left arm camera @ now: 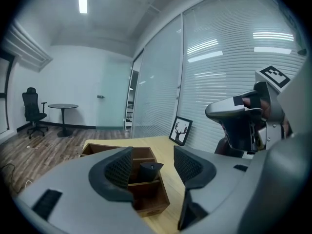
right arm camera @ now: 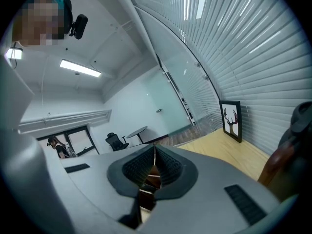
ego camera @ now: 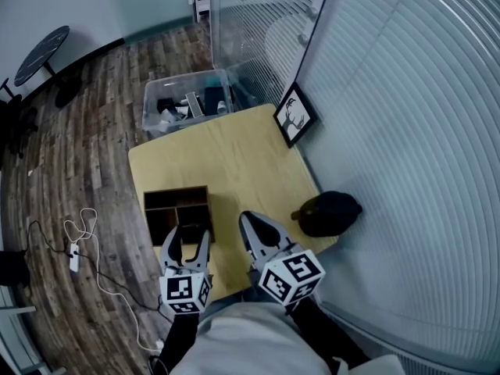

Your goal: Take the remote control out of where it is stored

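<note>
A dark remote control (left arm camera: 149, 172) stands upright in a front compartment of the wooden organiser box (left arm camera: 152, 200). That box (ego camera: 176, 200) sits near the table's front left corner. My left gripper (ego camera: 187, 236) hovers at the box's near edge. In the left gripper view, my left gripper (left arm camera: 153, 165) is open, with the remote's top between the pads and touching neither. My right gripper (ego camera: 248, 219) is beside it over bare tabletop, to the right of the box. In the right gripper view, my right gripper (right arm camera: 154, 166) is shut with nothing in it.
A framed deer picture (ego camera: 294, 116) leans on the blinds at the table's far right. A dark cap on a brown object (ego camera: 329, 212) sits at the right edge. A clear plastic bin (ego camera: 184, 102) of items stands beyond the table (ego camera: 226, 158). Cables (ego camera: 78, 242) lie on the floor at left.
</note>
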